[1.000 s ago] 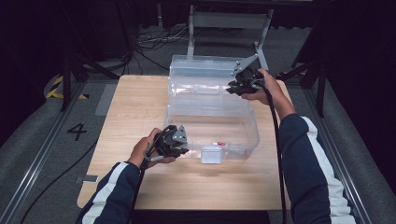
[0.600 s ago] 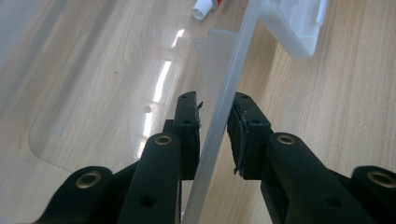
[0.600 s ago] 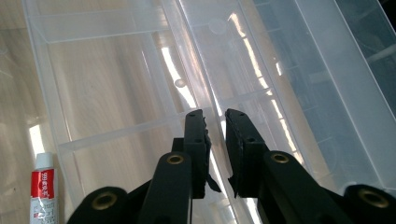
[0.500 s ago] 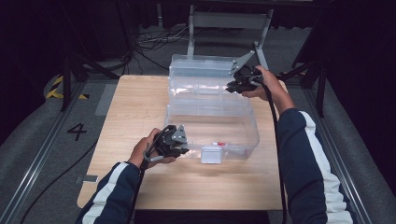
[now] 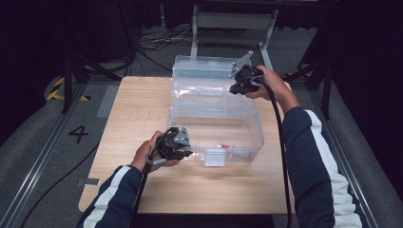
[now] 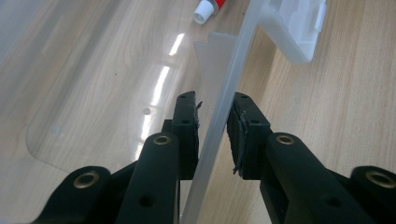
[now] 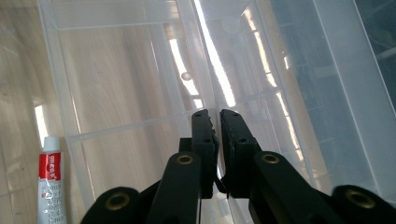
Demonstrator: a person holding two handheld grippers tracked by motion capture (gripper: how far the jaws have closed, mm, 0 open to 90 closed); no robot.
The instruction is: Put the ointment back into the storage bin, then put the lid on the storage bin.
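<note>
High view: clear box (image 5: 216,135) sits mid wooden worktop (image 5: 138,109), lid (image 5: 209,78) hinged open at back; dark room, cables on floor. Left claw (image 6: 212,116) view: clamped on front wall by latch (image 6: 299,28). Right claw (image 7: 217,123) view: jaws just closing, pinched on lid edge; tube (image 7: 51,182) inside. Next, prob. swing lid shut w/ box steadied.

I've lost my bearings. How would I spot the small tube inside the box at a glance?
Start at the wooden table and find the clear plastic box in its middle. On the box floor near the front wall, just behind the white latch, lies the small tube. It is the one coloured item there: red and white, with a white cap.
</note>
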